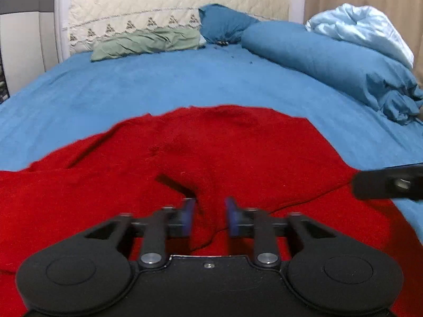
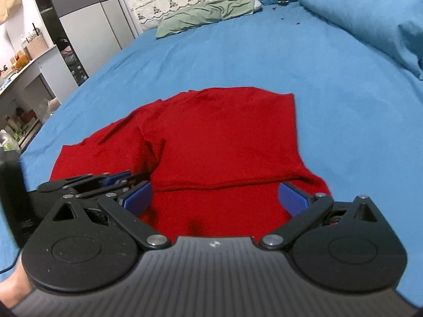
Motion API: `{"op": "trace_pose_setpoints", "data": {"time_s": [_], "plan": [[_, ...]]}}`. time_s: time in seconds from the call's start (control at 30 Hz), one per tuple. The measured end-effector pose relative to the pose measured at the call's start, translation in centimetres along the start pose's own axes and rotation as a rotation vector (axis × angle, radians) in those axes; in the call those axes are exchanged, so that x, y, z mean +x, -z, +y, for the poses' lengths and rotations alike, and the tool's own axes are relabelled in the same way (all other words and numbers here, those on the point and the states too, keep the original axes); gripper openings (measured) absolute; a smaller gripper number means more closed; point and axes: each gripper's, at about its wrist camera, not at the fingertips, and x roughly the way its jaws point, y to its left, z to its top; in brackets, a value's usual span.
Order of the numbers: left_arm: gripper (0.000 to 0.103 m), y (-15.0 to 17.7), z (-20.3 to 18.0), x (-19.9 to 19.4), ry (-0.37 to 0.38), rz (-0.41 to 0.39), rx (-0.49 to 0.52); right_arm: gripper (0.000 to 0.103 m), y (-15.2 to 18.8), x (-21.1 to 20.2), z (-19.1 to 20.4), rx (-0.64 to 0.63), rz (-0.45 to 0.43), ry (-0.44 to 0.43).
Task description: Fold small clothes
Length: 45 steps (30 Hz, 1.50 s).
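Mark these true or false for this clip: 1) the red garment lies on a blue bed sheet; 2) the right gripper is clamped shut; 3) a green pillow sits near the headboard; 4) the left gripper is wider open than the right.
1) True. The red garment is spread on the blue bed sheet.
2) False. The right gripper is wide open over the garment's near edge.
3) True. The green pillow lies against the quilted headboard.
4) False. The left gripper is open, but with the narrower gap.
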Motion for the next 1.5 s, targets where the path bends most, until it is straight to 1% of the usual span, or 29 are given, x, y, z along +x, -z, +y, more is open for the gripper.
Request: {"op": "trace_pose_setpoints", "data": {"time_s": [0.07, 0.13, 0.2, 0.23, 0.3, 0.37, 0.4, 0.43, 0.47, 0.5, 0.53, 0.57, 0.6, 0.63, 0.67, 0.73, 0.77, 0.83, 0.9, 0.93, 1.0, 1.07, 1.13, 1.2, 1.27, 1.33, 1.37, 1.43, 1.5], "plan": [[0.062, 0.8, 1.7, -2.1, -0.034, -0.021, -0.007, 0.103, -0.3, 0.5, 0.6, 0.012, -0.010, -0.040], [0.067, 2.2, 3.5, -4.4, -0.108, -0.038, -0.012, 0.103, -0.9, 1.4, 1.9, -0.018, -0.002, -0.082], [0.068, 2.9, 5.9, -5.2, -0.180, -0.038, -0.025, 0.103, -1.4, 2.9, 3.9, -0.105, 0.010, -0.081], [0.068, 3.2, 7.2, -5.7, -0.224, -0.025, -0.035, 0.103, -1.5, 3.8, 5.1, -0.156, 0.016, -0.078], [0.068, 4.2, 9.5, -6.6, -0.296, -0.023, -0.079, 0.103, -1.3, 5.6, 7.5, -0.252, 0.033, -0.082], [0.068, 5.0, 11.8, -6.6, -0.329, -0.006, -0.143, 0.103, -1.4, 7.6, 9.6, -0.313, 0.041, -0.064], [0.068, 5.4, 12.9, -6.3, -0.338, 0.007, -0.176, 0.095, -1.5, 8.6, 10.4, -0.335, 0.047, -0.053], [0.068, 5.7, 13.7, -6.1, -0.351, 0.018, -0.201, 0.083, -1.6, 9.7, 11.3, -0.358, 0.059, -0.042], [0.068, 5.9, 14.3, -6.0, -0.363, 0.024, -0.218, 0.076, -1.7, 10.7, 12.0, -0.382, 0.071, -0.033], [0.068, 5.9, 14.6, -6.1, -0.369, 0.023, -0.225, 0.062, -1.6, 11.5, 12.4, -0.404, 0.078, -0.014], [0.068, 5.9, 14.8, -6.2, -0.376, 0.020, -0.227, 0.045, -1.7, 12.0, 12.6, -0.406, 0.072, 0.007], [0.068, 5.9, 15.0, -6.2, -0.383, 0.020, -0.235, 0.039, -1.8, 12.0, 12.2, -0.370, 0.050, 0.029], [0.068, 6.0, 15.3, -6.2, -0.384, 0.019, -0.248, 0.041, -1.8, 11.8, 11.1, -0.276, 0.030, 0.033], [0.068, 6.2, 15.6, -6.3, -0.380, 0.021, -0.259, 0.041, -1.6, 11.5, 9.7, -0.177, 0.018, 0.016], [0.068, 6.2, 15.7, -6.2, -0.380, 0.026, -0.269, 0.041, -1.2, 10.9, 8.6, -0.109, 0.006, 0.001], [0.068, 5.8, 15.8, -6.1, -0.381, 0.028, -0.273, 0.042, 0.3, 10.0, 6.8, -0.033, -0.018, -0.008], [0.068, 6.0, 15.7, -6.3, -0.381, 0.027, -0.273, 0.043, 0.9, 9.7, 6.3, -0.015, -0.030, -0.020], [0.068, 6.2, 15.8, -6.6, -0.375, 0.023, -0.276, 0.055, 1.7, 9.2, 6.0, -0.007, -0.050, -0.048], [0.068, 6.6, 16.2, -7.0, -0.376, 0.022, -0.283, 0.066, 1.9, 8.7, 6.2, -0.017, -0.060, -0.057], [0.068, 6.7, 16.3, -7.1, -0.378, 0.022, -0.287, 0.068, 1.8, 8.6, 6.4, -0.016, -0.064, -0.054], [0.068, 6.6, 16.8, -6.9, -0.382, 0.024, -0.294, 0.069, 1.2, 8.9, 6.3, -0.003, -0.059, -0.041], [0.068, 6.8, 17.0, -7.0, -0.386, 0.025, -0.299, 0.061, 1.0, 9.3, 6.3, 0.012, -0.046, -0.019], [0.068, 7.0, 17.3, -7.2, -0.379, 0.025, -0.308, 0.020, 0.2, 9.6, 6.9, 0.004, -0.037, 0.013], [0.068, 7.2, 17.3, -7.1, -0.369, 0.033, -0.317, 0.020, -1.1, 9.4, 7.8, -0.028, -0.038, 0.043], [0.068, 7.5, 17.1, -6.5, -0.358, 0.049, -0.297, 0.020, -3.3, 8.6, 8.9, -0.081, -0.087, 0.051], [0.068, 7.5, 16.6, -6.0, -0.374, 0.050, -0.255, 0.020, -5.6, 7.4, 9.5, -0.107, -0.132, 0.042], [0.068, 7.4, 16.4, -5.8, -0.374, 0.046, -0.247, 0.020, -6.7, 6.7, 9.7, -0.131, -0.158, 0.043], [0.068, 6.9, 16.7, -5.3, -0.370, 0.024, -0.249, 0.020, -8.5, 5.1, 9.5, -0.173, -0.217, 0.078], [0.064, 6.4, 17.3, -4.5, -0.361, 0.000, -0.256, 0.020, -9.4, 4.1, 8.3, -0.174, -0.251, 0.117]]}}
